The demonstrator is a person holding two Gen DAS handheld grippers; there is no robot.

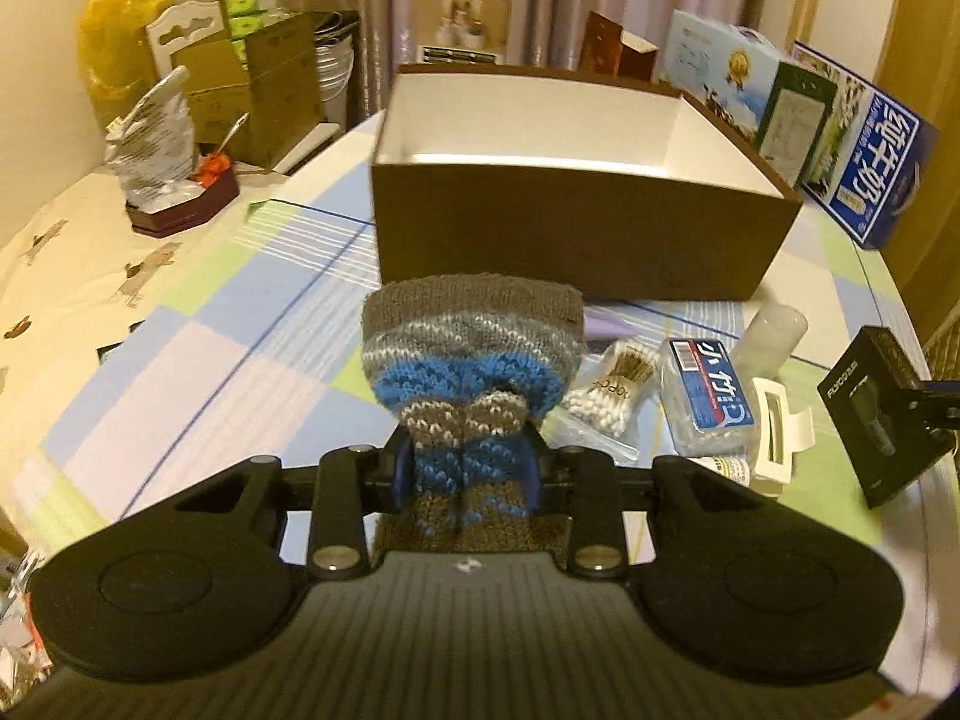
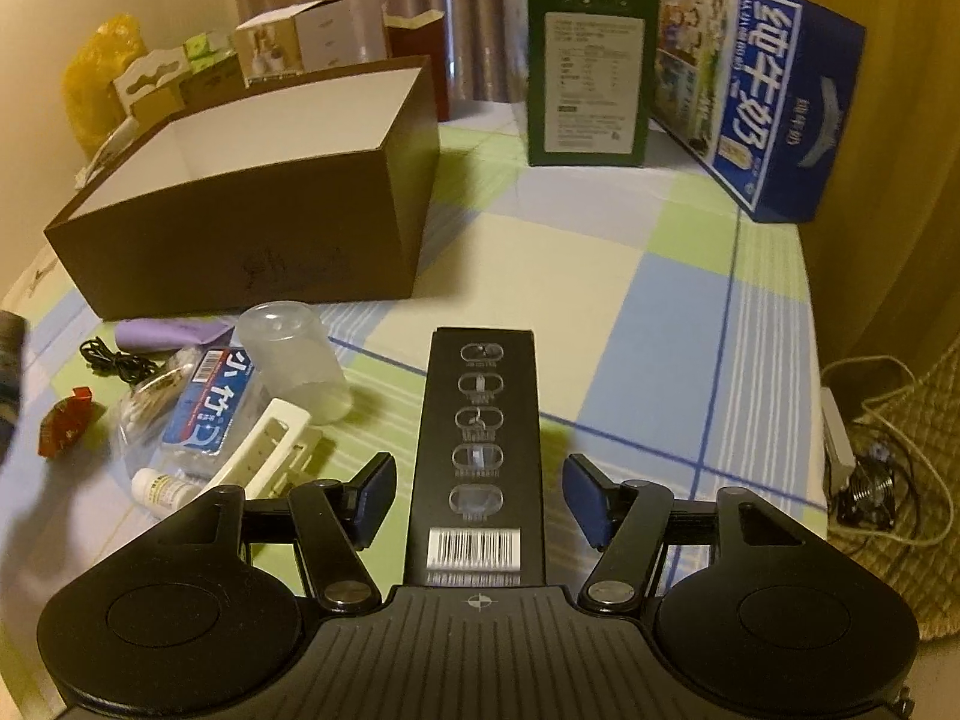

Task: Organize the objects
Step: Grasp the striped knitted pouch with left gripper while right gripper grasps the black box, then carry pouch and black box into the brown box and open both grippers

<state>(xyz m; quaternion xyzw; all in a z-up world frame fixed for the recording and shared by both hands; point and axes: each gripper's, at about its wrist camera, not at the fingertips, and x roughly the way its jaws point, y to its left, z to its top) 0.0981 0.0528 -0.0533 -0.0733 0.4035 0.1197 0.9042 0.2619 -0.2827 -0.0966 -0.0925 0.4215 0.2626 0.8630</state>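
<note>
- Two hand-held grippers work over a counter under a smooth cloth checked in blue, green and cream.
- Left hand-held gripper pinches a soft knitted striped pouch of grey, blue and brown wool, raised just before the open brown cardboard box with white inside.
- Right hand-held gripper stands wide, its pads apart from the flat black rectangular carton lying between them.
- Open cloth stretches right of the carton toward the blue milk carton.
- Clear plastic cup lies tipped near the brown box's front edge.
</note>
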